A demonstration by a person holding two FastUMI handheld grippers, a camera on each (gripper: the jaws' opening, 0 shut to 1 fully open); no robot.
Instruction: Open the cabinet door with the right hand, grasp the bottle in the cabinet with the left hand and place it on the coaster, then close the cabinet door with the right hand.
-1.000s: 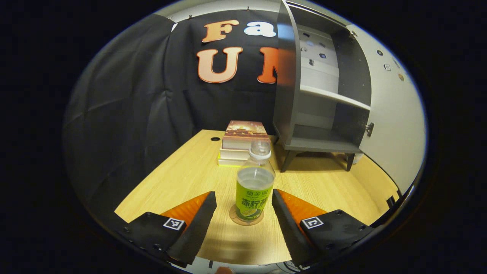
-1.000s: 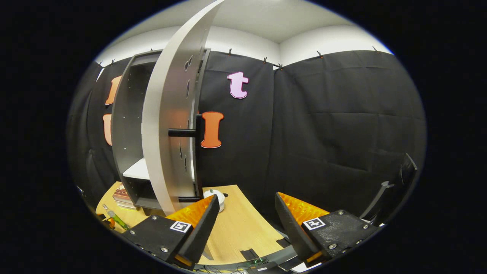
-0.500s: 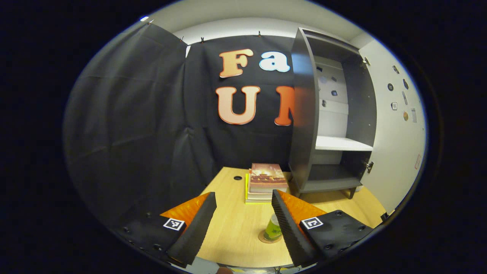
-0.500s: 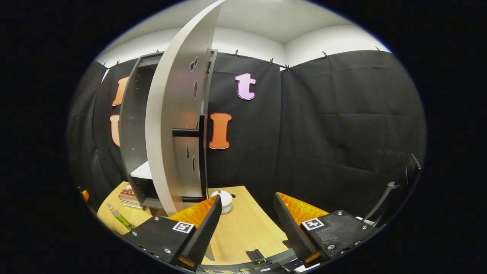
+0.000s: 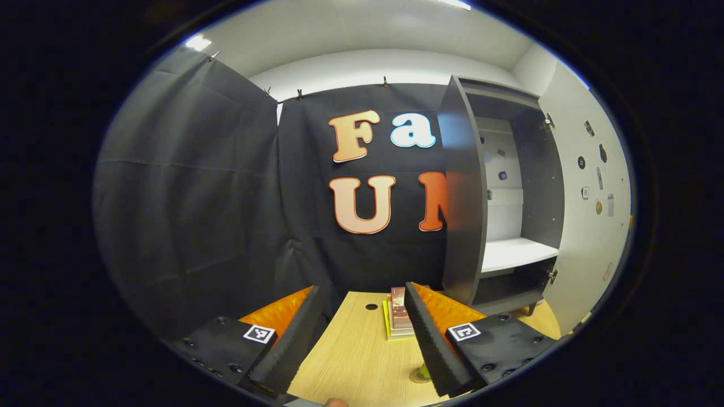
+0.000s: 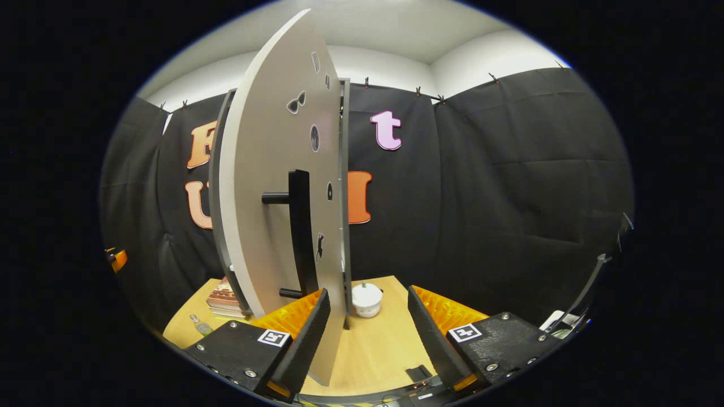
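In the right gripper view the cabinet's pale door (image 6: 271,186) stands open, edge-on and close, with its black bar handle (image 6: 300,232) facing me. My right gripper (image 6: 365,333) is open, and the door's lower edge hangs between its fingers, next to the left one. The bottle (image 6: 199,326) stands small at the table's far left. In the left gripper view my left gripper (image 5: 362,333) is open and holds nothing. A sliver of the green-labelled bottle (image 5: 424,369) on its coaster (image 5: 417,379) peeks out beside the right finger. The grey cabinet (image 5: 498,198) is open.
A stack of books (image 5: 399,314) lies on the wooden table (image 5: 356,356) left of the cabinet. A small white lidded pot (image 6: 366,298) sits on the table right of the door. Black cloth walls close in behind and at the sides.
My left gripper has pulled back and tilted up from the bottle, which has slid to the bottom of its view. The right gripper has come up to the door, whose face now shows more.
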